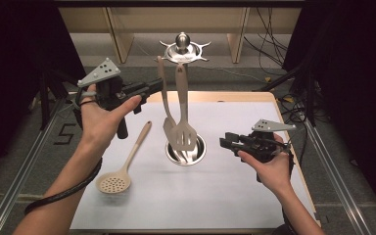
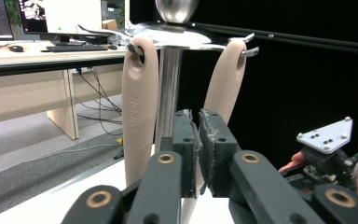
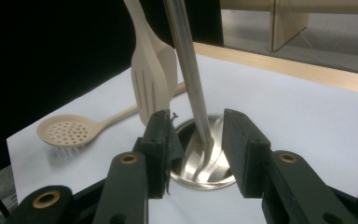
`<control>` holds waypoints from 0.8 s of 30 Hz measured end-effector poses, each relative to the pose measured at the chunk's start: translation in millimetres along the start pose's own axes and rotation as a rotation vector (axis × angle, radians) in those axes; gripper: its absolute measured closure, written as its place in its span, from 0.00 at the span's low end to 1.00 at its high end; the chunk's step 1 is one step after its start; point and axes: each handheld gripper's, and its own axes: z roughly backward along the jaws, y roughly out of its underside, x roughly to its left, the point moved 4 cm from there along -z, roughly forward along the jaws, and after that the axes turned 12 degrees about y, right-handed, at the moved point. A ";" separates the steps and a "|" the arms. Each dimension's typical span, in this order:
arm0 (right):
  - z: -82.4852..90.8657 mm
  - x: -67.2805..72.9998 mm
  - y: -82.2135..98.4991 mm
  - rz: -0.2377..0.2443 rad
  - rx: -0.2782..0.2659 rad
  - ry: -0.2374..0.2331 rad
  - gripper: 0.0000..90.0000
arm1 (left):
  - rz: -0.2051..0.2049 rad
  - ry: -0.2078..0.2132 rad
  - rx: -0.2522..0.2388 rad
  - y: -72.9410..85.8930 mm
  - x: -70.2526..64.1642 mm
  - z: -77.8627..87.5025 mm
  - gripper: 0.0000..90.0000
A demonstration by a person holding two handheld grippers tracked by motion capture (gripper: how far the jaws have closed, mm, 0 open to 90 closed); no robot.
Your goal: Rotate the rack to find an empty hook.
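Two spatulas (image 1: pixel 181 125) hang on rack (image 1: pixel 184 49); left tool (image 1: pixel 152 88) shut, empty.

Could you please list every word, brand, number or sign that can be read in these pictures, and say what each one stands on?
"SUPOR": embossed lengthwise on the beige plastic utensil handle hanging from the steel rack's hook, left gripper view.
"5": dark mark on the grey floor left of the table, high view.
Computer monitor on the background desk: its screen content is too small and blurred to read.
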 end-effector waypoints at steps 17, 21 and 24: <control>-1.2 -4.2 -1.2 0.033 -0.008 0.024 0.71 | -0.026 -0.047 -0.077 -24.9 6.3 -8.8 0.99; 0.4 -4.3 -0.2 0.041 -0.023 0.019 0.71 | -0.023 -0.064 -0.087 -25.8 11.4 -8.1 0.99; 3.5 -3.4 1.9 -0.008 0.001 0.023 0.71 | -0.015 -0.065 -0.091 -25.7 14.3 -8.1 0.99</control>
